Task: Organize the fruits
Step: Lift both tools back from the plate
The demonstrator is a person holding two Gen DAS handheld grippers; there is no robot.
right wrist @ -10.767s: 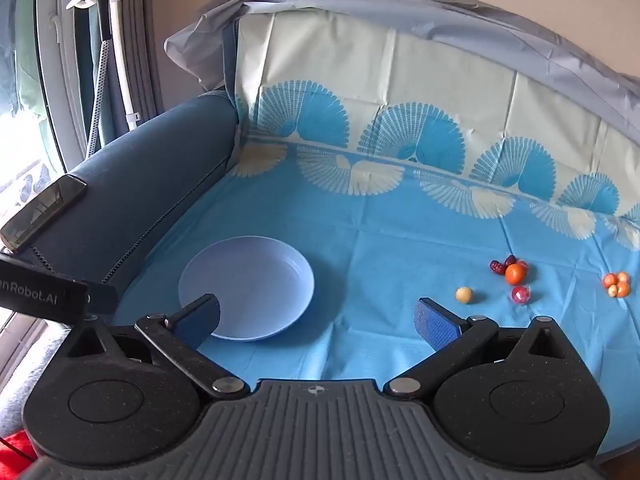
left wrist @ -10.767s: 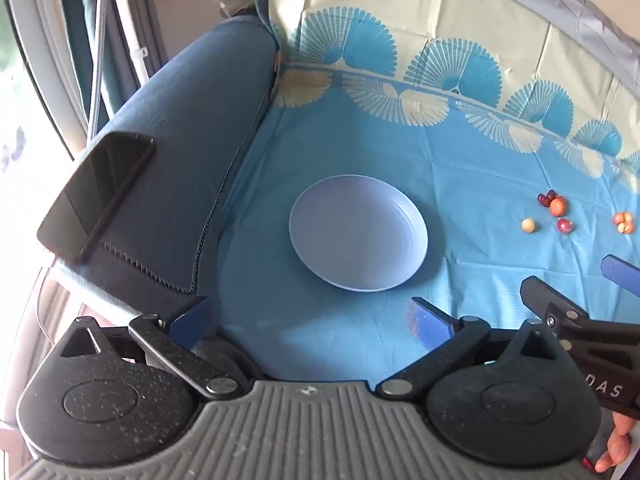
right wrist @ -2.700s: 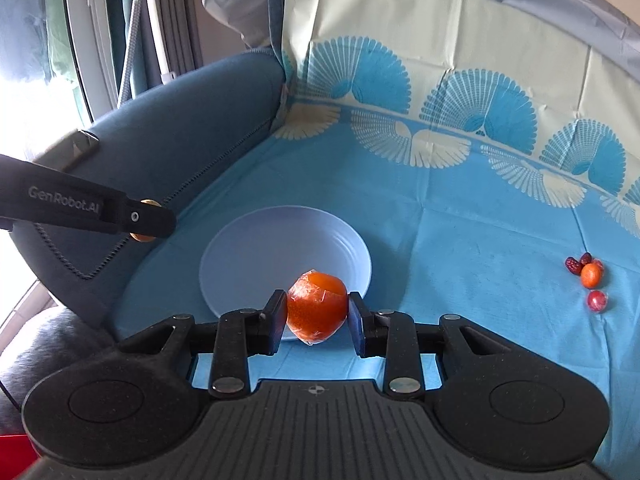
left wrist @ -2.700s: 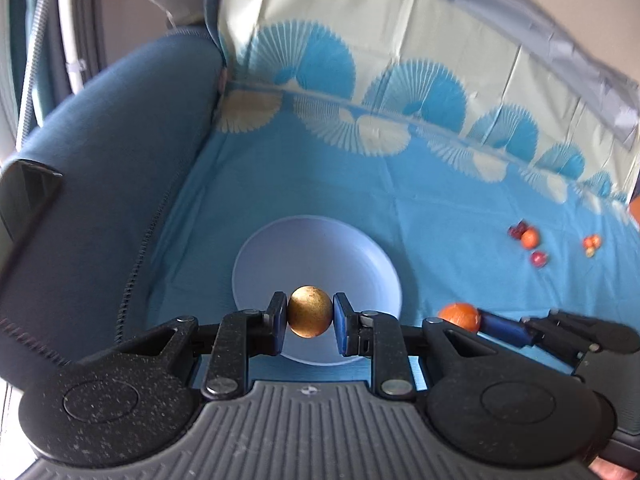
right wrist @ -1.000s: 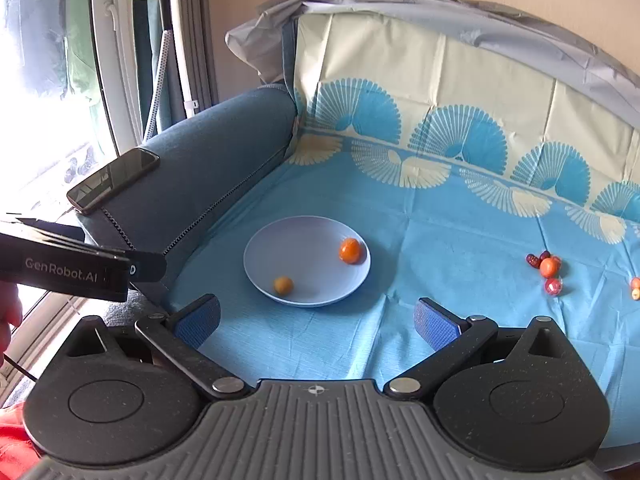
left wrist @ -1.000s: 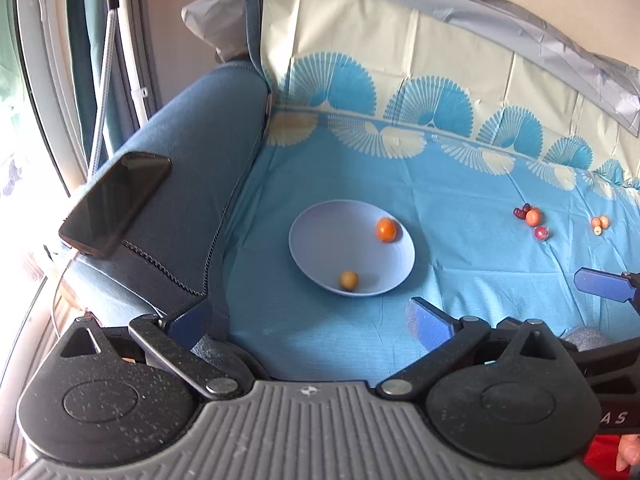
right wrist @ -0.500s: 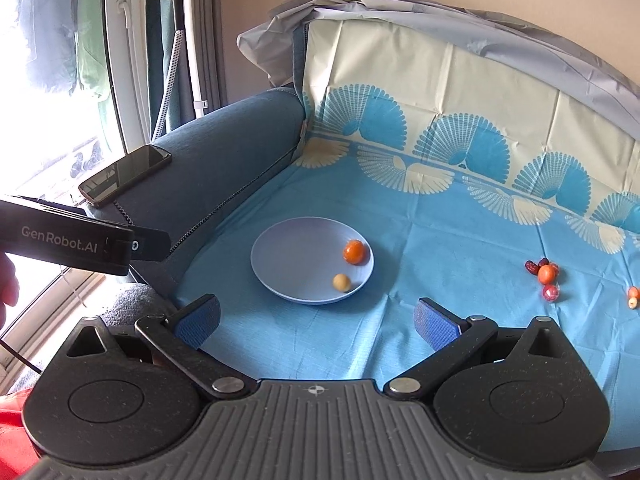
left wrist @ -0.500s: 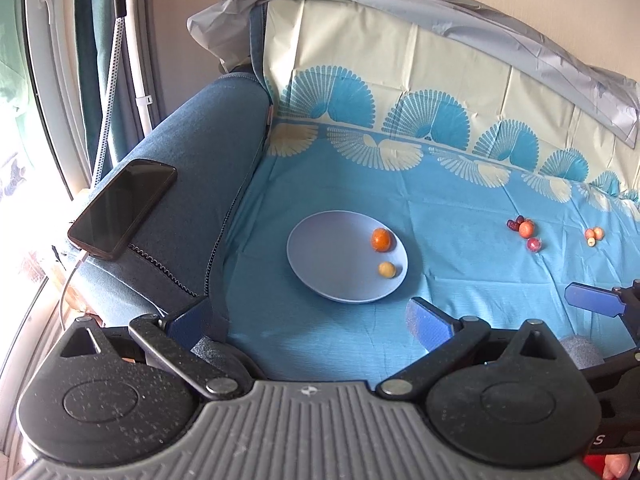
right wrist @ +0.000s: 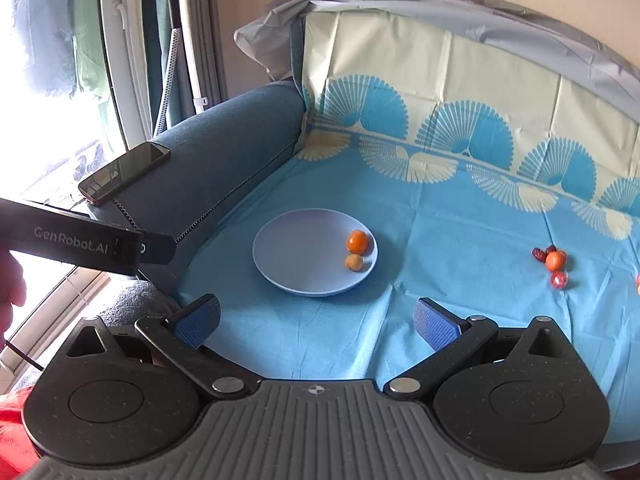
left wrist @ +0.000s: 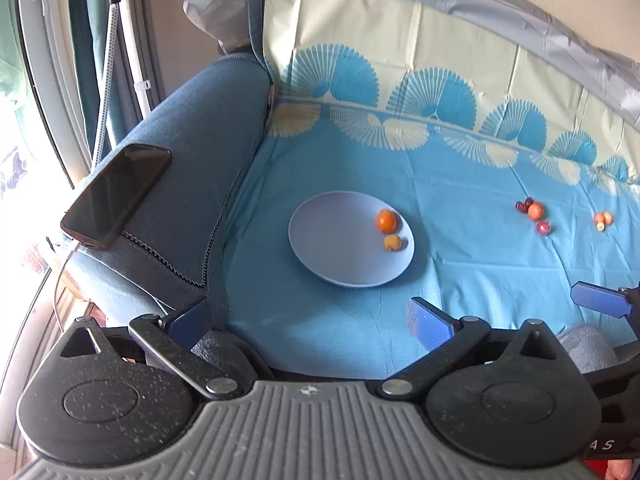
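Two fruits are seen already lying in the plate (left wrist: pixel 320 256): an orange fruit (left wrist: pixel 386 220) by its right rim and a smaller yellow fruit (left wrist: pixel 392 243) just beside it, nearly touching. The left gripper (left wrist: pixel 308 316) is held back from the plate on its near side, jaws spread wide with nothing between them. The right gripper (right wrist: pixel 316 320) is likewise held short of the plate, jaws wide apart and empty.

The remaining fruits are found well to the right of the plate on the blue cloth (right wrist: pixel 460 240): a small cluster (right wrist: pixel 554 260) of dark red pieces with an orange one, a pinkish red fruit (right wrist: pixel 559 279) just below it, and, farther right still, a little orange pair (left wrist: pixel 603 219) visible only in the left wrist view. A phone (left wrist: pixel 116 194) is left on the sofa arm, to the left of the plate.

The step in hand is judged to be the interval between deliveries, the task being partly done. For the next move, an empty gripper would need to be carried rightward away from the plate, most naturally the right one, lowered over a single piece of the cluster and closed gently, since the pieces lie touching and a neighbour could easily be knocked away on the cloth
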